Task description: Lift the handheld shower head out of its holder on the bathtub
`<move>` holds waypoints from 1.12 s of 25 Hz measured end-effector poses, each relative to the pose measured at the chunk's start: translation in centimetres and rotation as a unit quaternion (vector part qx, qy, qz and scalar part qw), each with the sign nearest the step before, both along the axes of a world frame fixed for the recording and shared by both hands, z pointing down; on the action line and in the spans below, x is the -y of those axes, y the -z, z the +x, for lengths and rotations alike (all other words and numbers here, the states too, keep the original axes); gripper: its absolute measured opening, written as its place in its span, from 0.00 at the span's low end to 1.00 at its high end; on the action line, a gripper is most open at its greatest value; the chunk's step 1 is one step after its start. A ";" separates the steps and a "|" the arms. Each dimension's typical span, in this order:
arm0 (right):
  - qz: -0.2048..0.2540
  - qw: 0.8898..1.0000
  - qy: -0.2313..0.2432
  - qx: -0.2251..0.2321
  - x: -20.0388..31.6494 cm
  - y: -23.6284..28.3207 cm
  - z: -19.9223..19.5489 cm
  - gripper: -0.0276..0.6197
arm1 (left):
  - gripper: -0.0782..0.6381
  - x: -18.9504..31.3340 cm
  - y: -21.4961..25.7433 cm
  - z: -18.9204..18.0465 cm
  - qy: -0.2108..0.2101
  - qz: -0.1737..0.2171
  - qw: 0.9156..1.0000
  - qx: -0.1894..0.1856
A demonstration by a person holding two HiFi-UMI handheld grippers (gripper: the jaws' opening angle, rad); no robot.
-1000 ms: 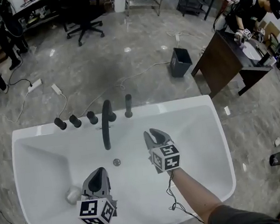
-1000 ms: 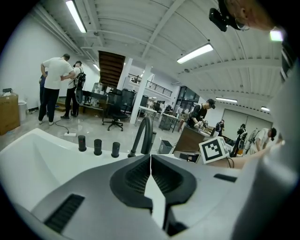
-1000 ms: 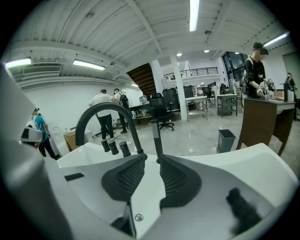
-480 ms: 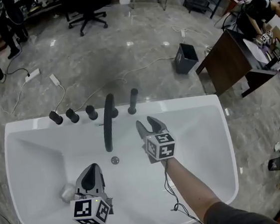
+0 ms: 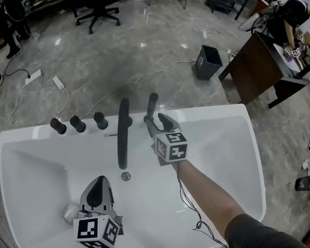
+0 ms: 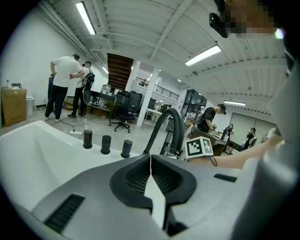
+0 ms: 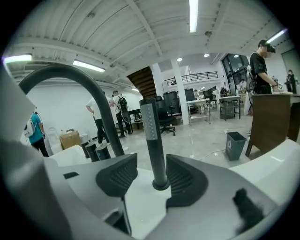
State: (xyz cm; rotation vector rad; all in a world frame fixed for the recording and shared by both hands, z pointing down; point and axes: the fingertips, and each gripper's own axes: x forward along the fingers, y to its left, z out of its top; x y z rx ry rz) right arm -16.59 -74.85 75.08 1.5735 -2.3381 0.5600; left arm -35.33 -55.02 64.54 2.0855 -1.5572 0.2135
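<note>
The dark handheld shower head (image 5: 152, 105) stands upright in its holder on the far rim of the white bathtub (image 5: 215, 115), right of the arched black faucet (image 5: 124, 134). My right gripper (image 5: 157, 121) has reached it. Its jaws have just been opening and now stand wide. In the right gripper view the shower handle (image 7: 151, 136) rises between the two pads (image 7: 121, 176), and neither pad presses on it. My left gripper (image 5: 99, 182) hovers over the tub basin near the front, jaws shut on nothing (image 6: 151, 161).
Three black knobs (image 5: 77, 124) line the rim left of the faucet. The drain (image 5: 126, 176) lies mid-basin and a silvery object (image 5: 70, 212) sits at the left. Beyond the tub are a grey bin (image 5: 208, 62), a dark desk (image 5: 249, 74), floor cables and people.
My right gripper has moved away from me to the shower head and its jaws have spread wider. The left gripper has sunk a little over the basin.
</note>
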 end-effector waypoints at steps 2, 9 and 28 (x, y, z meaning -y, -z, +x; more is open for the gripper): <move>0.004 1.000 -0.004 -0.015 0.8 -0.2 0.0 0.34 | 0.13 0.2 -0.3 -0.1 -0.002 0.000 1.000 -0.010; -0.007 1.000 -0.021 -0.013 3.2 -1.1 -0.3 0.34 | 0.13 0.4 -0.8 -0.6 0.006 -0.001 1.000 -0.022; -0.015 0.999 -0.010 -0.031 3.3 0.2 0.0 0.26 | 0.13 -2.3 1.2 -2.3 0.023 -0.003 1.000 0.001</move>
